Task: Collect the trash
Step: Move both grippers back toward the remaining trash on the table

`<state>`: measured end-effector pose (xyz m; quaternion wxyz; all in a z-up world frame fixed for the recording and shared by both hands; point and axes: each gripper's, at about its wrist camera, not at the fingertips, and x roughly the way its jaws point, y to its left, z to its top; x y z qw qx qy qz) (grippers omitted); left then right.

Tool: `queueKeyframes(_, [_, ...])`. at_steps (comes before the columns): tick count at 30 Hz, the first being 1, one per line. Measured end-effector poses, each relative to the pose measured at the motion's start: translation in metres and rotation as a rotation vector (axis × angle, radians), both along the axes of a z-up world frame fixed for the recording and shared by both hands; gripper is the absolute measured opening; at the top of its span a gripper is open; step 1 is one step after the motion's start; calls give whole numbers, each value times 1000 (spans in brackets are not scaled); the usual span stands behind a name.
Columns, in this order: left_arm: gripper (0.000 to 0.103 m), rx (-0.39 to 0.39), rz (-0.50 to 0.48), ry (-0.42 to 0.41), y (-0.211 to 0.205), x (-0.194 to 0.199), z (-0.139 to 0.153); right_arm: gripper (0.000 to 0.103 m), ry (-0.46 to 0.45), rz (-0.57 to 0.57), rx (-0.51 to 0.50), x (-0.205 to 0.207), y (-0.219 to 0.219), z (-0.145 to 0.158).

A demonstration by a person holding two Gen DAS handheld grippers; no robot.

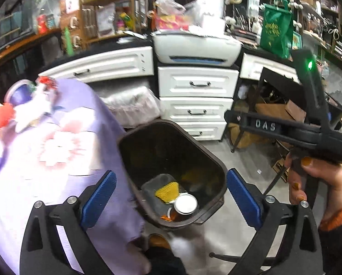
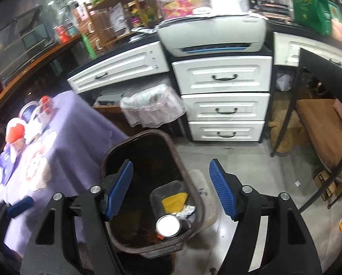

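Left tongs [image 1: 171,197] spread wide, nothing between the blue pads; right tongs [image 2: 171,190] parted somewhat less, likewise empty; both poised above the dark bin [image 2: 134,158] on the floor, its mouth directly below and between the pads; within the bin, toward its near end, a grey tray [image 2: 171,190] bearing a yellow ridged wrapper [image 2: 173,201], crumpled foil [image 2: 188,210] and a can [image 2: 168,225]; lilac-clothed surface [image 1: 44,160] left of both tongs; white drawers [image 2: 223,105] beyond.
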<state>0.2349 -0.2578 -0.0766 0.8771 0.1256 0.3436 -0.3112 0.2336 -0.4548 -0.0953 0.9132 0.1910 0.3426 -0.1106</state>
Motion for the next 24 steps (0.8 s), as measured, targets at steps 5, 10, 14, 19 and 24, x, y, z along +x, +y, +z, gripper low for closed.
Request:
queueKeyframes(5, [97, 13, 75, -36, 39, 4, 17, 70, -10, 142, -16, 8, 34, 12])
queueKeyframes(10, [97, 36, 188, -73, 85, 12, 32, 70, -18, 291, -36, 16, 76, 24])
queueKeyframes(14, [97, 38, 295, -92, 128, 19, 43, 70, -21, 412, -38, 28, 114, 36])
queueKeyframes(19, [97, 45, 431, -98, 184, 28, 51, 70, -47, 544, -66, 40, 166, 53])
queueKeyframes(24, [97, 60, 551, -92, 238, 39, 52, 70, -72, 651, -72, 49, 210, 65])
